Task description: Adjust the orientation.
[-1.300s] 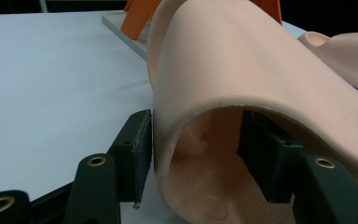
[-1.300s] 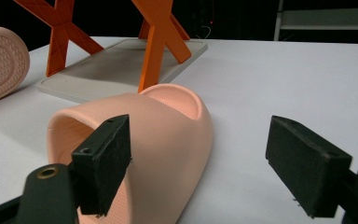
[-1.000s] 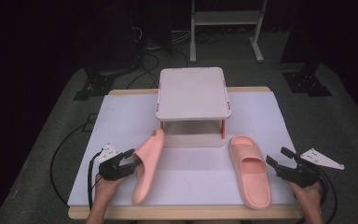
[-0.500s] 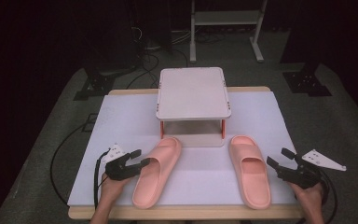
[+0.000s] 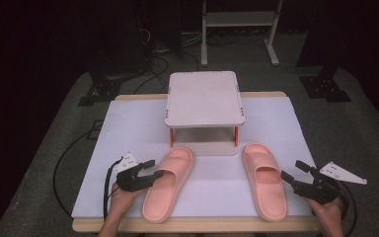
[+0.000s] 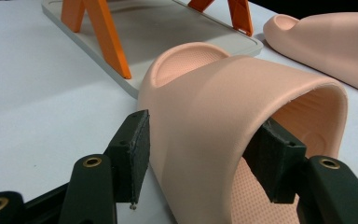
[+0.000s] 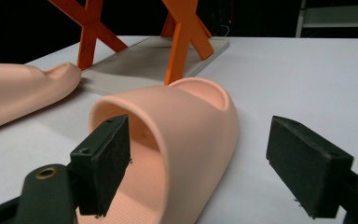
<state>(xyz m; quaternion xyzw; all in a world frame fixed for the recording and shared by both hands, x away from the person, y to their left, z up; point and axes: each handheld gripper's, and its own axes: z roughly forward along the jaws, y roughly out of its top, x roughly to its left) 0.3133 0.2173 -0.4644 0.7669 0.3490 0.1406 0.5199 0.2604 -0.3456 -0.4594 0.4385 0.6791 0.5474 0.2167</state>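
Nearest the front edge of the table point(image 5: 128, 118), the left gripper point(image 5: 150, 174) straddles the outer side of the left slipper's point(image 5: 170, 182) strap. In the left gripper view one pad stands just off the outside of the strap with a thin gap, the other sits inside under the arch; the jaws have just been opening, half spread, and do not pinch. The right gripper point(image 5: 290, 173) rests beside the right slipper point(image 5: 264, 180), jaws wide: in the right gripper view one pad is inside the strap opening and the other stands well clear over bare tabletop, neither pressing.

Both slippers lie flat, soles down, toes pointing away, heels near the front edge. A bare white strip separates them, and open surface lies to each outer side.

The slippers are pale pink, smooth foam, with a broad arched strap and a finely dotted footbed.

Beyond the toes stands a small rack point(image 5: 205, 96): grey top shelf, orange legs, grey base tray just touching the left toe.
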